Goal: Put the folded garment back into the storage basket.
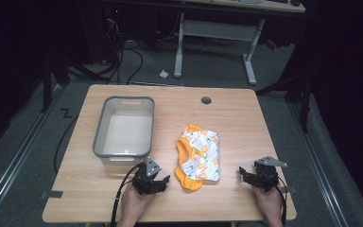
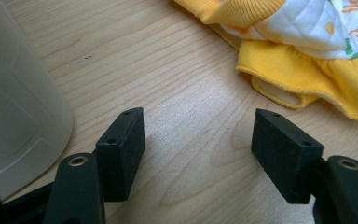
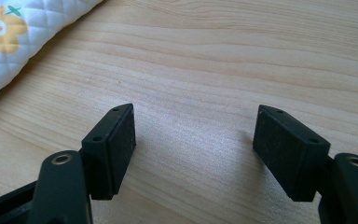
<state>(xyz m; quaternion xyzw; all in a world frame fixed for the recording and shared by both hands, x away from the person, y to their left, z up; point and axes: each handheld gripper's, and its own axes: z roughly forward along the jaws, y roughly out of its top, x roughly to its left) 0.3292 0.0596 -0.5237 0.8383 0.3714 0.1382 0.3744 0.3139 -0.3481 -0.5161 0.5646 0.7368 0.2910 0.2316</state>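
1. A folded garment (image 1: 199, 156), white with orange flowers and yellow trim, lay on the tabletop (image 1: 236, 118), a little right of centre and toward the person's edge.
2. A grey bin (image 1: 124, 126) stood just left of the garment, apart from it, with its long side running away from the person.
3. The left gripper (image 1: 157, 181) rested low over the tabletop at the bin's near right corner, just left of the garment's yellow end.
4. In the left gripper view its jaws stood apart with bare wood between them; it was released and grasped nothing. The bin's wall (image 2: 18, 107) showed at the left and the garment (image 2: 307, 51) at the upper right, clear of both pads.
5. The right gripper (image 1: 250, 177) sat near the tabletop's near right edge, right of the garment and apart from it.
6. In the right gripper view its jaws were likewise spread over bare wood, released, with the garment's quilted edge (image 3: 23, 42) at the upper left, not touching.
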